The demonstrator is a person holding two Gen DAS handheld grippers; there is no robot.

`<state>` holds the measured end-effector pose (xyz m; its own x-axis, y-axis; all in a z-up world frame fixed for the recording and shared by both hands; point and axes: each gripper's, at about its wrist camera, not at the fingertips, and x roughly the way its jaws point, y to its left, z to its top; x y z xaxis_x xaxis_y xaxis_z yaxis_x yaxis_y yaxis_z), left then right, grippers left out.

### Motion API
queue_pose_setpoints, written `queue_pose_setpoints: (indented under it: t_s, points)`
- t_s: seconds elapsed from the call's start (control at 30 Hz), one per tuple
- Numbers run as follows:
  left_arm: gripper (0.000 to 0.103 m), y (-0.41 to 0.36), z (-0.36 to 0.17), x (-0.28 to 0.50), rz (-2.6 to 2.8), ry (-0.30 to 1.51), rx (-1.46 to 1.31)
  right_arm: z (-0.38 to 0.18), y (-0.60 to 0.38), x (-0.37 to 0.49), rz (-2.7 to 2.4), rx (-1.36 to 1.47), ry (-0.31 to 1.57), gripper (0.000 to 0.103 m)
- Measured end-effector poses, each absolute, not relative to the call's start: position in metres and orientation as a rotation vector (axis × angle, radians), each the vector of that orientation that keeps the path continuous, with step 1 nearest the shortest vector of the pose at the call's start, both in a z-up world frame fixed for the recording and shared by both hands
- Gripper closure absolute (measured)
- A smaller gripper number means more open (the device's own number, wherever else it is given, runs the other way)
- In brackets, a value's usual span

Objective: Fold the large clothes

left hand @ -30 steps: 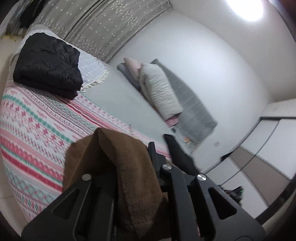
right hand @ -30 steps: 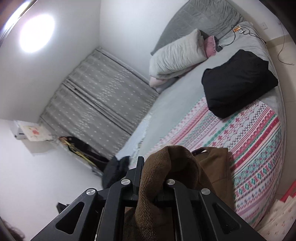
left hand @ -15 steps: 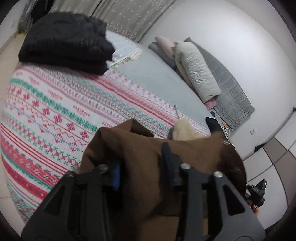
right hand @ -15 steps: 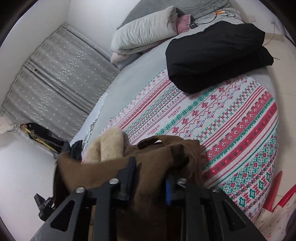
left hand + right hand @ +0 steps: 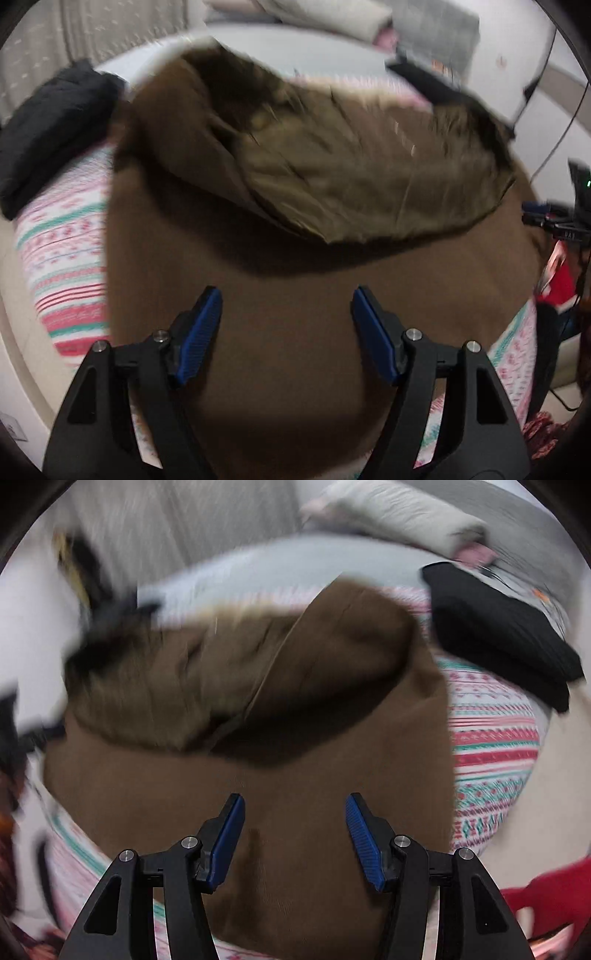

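Both our grippers, left gripper (image 5: 286, 310) and right gripper (image 5: 294, 814), have just been opening and hold nothing; the brown coat (image 5: 295, 332) lies directly below them, spread crosswise on the patterned bedspread (image 5: 491, 753).

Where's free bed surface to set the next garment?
Bare patterned blanket lies between the brown coat and the folded black jacket; the grey sheet before the pillows looks free too. The coat fills the near middle.
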<state>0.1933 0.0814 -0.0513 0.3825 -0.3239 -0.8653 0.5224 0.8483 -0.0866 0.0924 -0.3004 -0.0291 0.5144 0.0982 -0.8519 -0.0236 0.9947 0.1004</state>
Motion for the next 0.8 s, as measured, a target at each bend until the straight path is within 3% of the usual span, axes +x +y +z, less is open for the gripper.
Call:
queue_pose_setpoints:
  t_s: [0.13,0.33,0.6,0.67,0.73,0.8]
  points:
    - [0.029,0.055,-0.053,0.223,-0.563,1.039,0.258,-0.052,-0.280,0.134,0.087,-0.010,1.083,0.045]
    - [0.029,0.044,-0.040,0.287,-0.534,0.988,0.213,-0.033,-0.297,0.201,0.077,0.062,0.978,0.045]
    - [0.029,0.124,-0.005,0.350,-0.262,0.865,-0.077,0.004,-0.381,0.242,-0.127,0.297,0.810,0.045]
    - [0.029,0.140,-0.006,0.351,-0.271,0.869,-0.114,0.006,-0.398,0.232,-0.119,0.346,0.800,0.042]
    - [0.029,0.157,-0.014,0.354,-0.263,0.887,-0.141,0.004,-0.406,0.226,-0.123,0.345,0.793,0.031]
    - [0.029,0.168,-0.025,0.360,-0.250,0.934,-0.180,-0.005,-0.415,0.221,-0.152,0.341,0.804,0.030]
